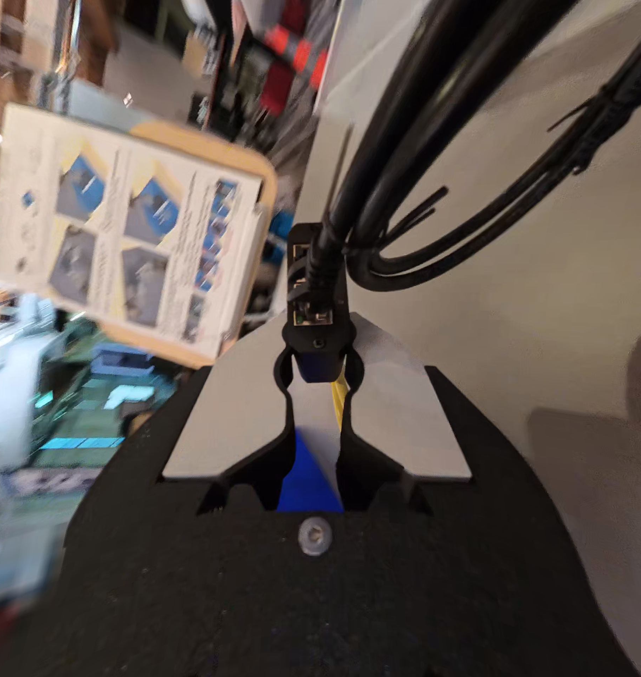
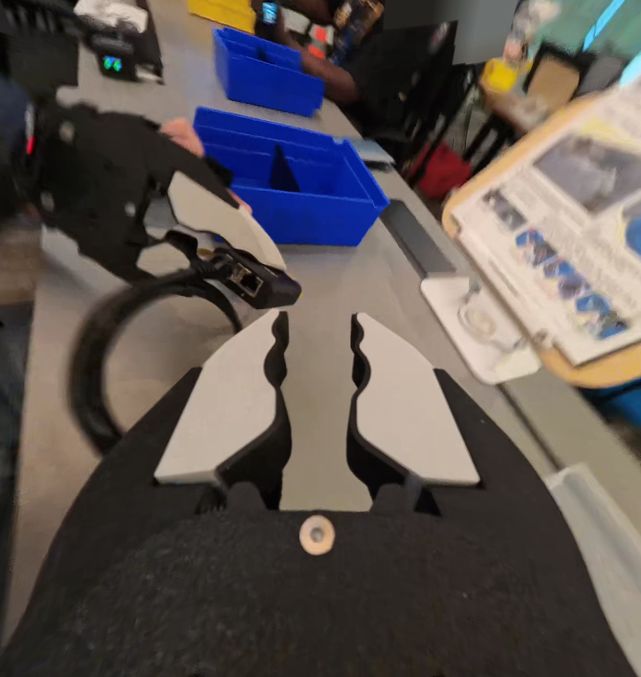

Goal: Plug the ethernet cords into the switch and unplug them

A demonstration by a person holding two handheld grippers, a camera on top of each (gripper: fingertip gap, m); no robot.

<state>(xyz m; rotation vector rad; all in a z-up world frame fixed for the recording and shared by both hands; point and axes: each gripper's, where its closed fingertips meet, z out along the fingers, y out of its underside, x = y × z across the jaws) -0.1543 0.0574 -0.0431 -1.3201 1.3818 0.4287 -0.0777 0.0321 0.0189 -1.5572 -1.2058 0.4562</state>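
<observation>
Left hand-held gripper point(image 1: 319, 366) clenched on the switch point(image 1: 317, 293), both pads pressing its black end, lifted above the bench point(image 2: 348, 285). One black cord point(image 1: 322, 263) plugged into a port, looping away in a coil point(image 2: 91, 366); nearest port bare. Yellow cord point(image 1: 338, 394) glimpsed under the switch between the fingers. Right hand-held gripper point(image 2: 317, 322) released, jaws apart over bare bench, just beside the switch. Two blue bins point(image 2: 311, 216) behind. Printed sheet on a board point(image 2: 568, 227) at right.
</observation>
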